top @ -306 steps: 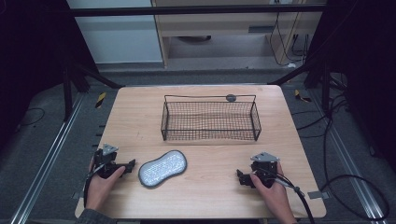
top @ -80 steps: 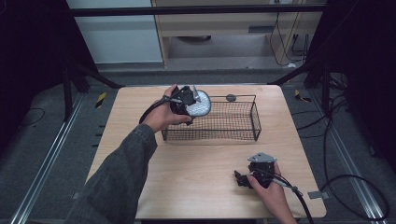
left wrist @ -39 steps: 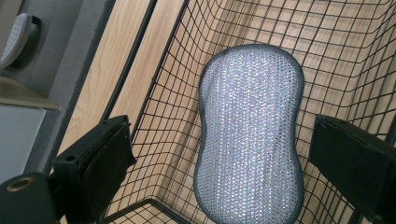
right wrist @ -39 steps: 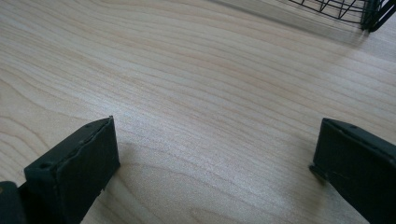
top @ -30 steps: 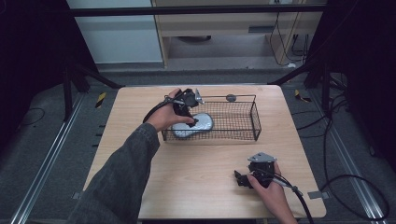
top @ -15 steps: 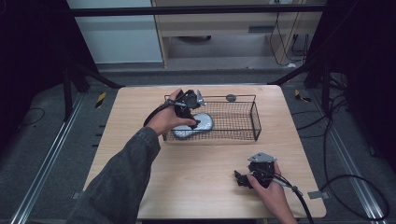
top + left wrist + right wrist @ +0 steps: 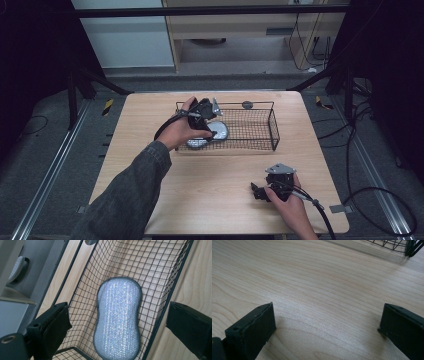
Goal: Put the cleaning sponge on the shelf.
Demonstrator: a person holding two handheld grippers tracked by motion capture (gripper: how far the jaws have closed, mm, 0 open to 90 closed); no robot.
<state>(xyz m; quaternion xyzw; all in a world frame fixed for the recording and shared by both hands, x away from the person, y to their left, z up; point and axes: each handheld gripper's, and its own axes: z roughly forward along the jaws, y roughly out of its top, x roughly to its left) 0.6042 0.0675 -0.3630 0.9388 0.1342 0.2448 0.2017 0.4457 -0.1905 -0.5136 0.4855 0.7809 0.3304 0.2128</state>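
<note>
A silvery grey scrubbing sponge [image 7: 117,320] lies flat on the floor of the black wire basket [image 7: 260,107], at its left end [image 7: 212,134]. My left gripper [image 7: 204,111] hangs over that end of the basket, held by a hand in a dark sleeve. It is open: in the left gripper view [image 7: 117,332] its jaws stand wide apart above the sponge, with nothing between them. My right gripper [image 7: 256,192] rests on the wooden table [image 7: 150,150] near the front right. It is open too, and bare wood [image 7: 324,322] lies between its jaws.
A small dark round object [image 7: 247,104] sits just behind the basket's back rim. The basket's corner [image 7: 409,247] shows at the top of the right gripper view. Cables trail from both grippers. Beyond the table is a dark floor with rails and cables.
The sponge went from the table's front left into the basket, carried by my left gripper. In the last second the gripper let it go and lifted slightly. The right gripper stayed still.
</note>
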